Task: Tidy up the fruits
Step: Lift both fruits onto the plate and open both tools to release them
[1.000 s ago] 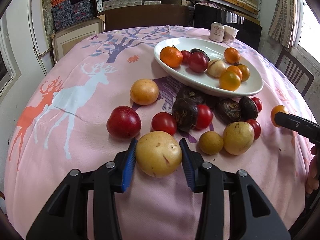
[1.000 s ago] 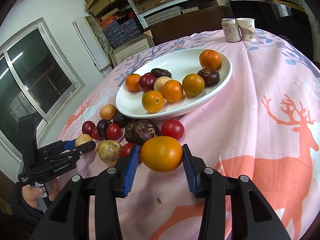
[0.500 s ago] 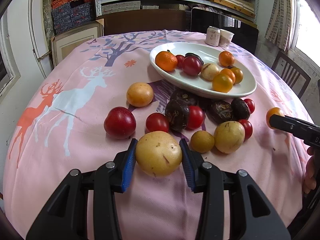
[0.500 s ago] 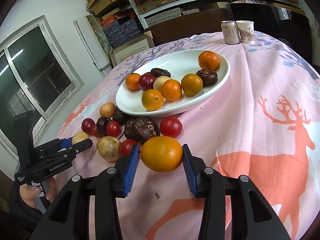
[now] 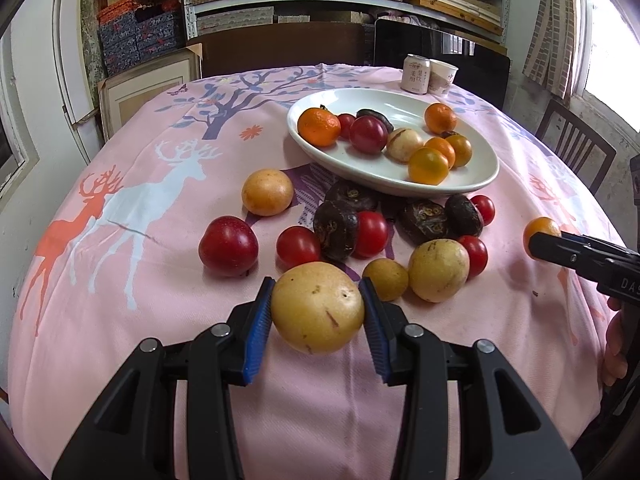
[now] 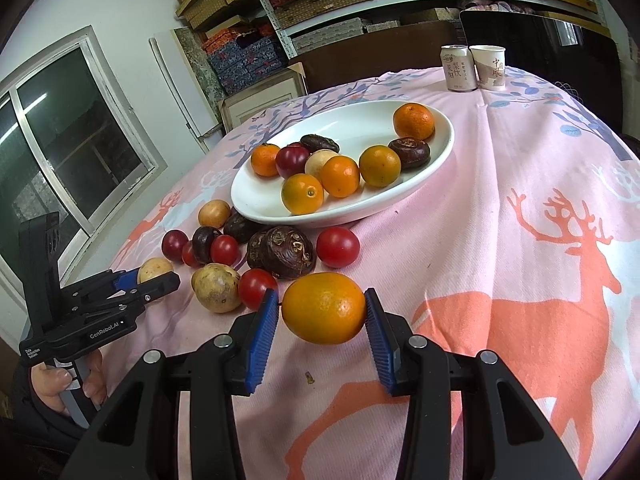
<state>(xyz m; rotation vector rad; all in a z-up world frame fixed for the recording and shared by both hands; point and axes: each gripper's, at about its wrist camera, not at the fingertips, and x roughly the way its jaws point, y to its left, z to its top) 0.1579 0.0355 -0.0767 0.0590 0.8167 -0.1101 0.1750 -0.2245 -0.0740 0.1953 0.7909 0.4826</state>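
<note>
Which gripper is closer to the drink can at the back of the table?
Neither clearly: the left gripper and right gripper both hold fruit at the near edge, across the white plate from the can.

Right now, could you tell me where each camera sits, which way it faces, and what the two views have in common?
Left wrist: sits on the left gripper, looking forward along its fingers at a yellow fruit clamped between them, the white plate beyond; the right gripper and a hand show at right.
Right wrist: sits on the right gripper, facing the plate from the other side, an orange clamped between its pads; the left gripper shows at left.
Shared: plate, loose fruit, can, paper cup.
</note>
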